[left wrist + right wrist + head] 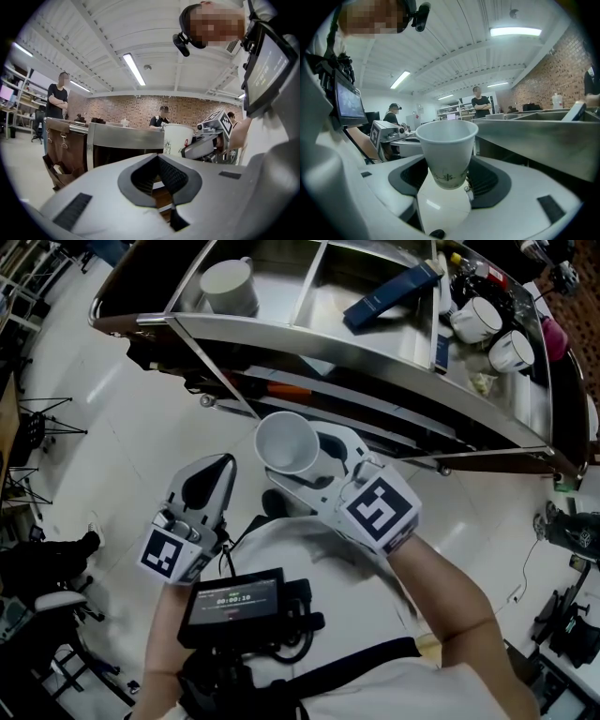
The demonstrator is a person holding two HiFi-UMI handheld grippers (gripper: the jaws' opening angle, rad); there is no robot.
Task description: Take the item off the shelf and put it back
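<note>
Your right tongs [447, 177] are closed on a white paper cup [446, 147]. They pinch it low, near its bottom, and its open mouth faces up. Your left tongs [217, 474] are closed tight with nothing in them, at the lower left of the head view. The cup is off the shelf. It sits in the middle of the head view, just below the front edge of the long shiny metal shelf [375, 357] that runs across the top. The cup looks thin and soft, so I think a harder squeeze could crush it. You hold it very low, so it could tip or slip out if you move fast. On the way back, its bottom could bump the shelf's front edge if you do not lift it high enough. Another white cup [230, 287] stands in the upper left box of the shelf. A dark blue flat box [389, 296] leans in the next one. You could knock either one over if you come in too wide.
</note>
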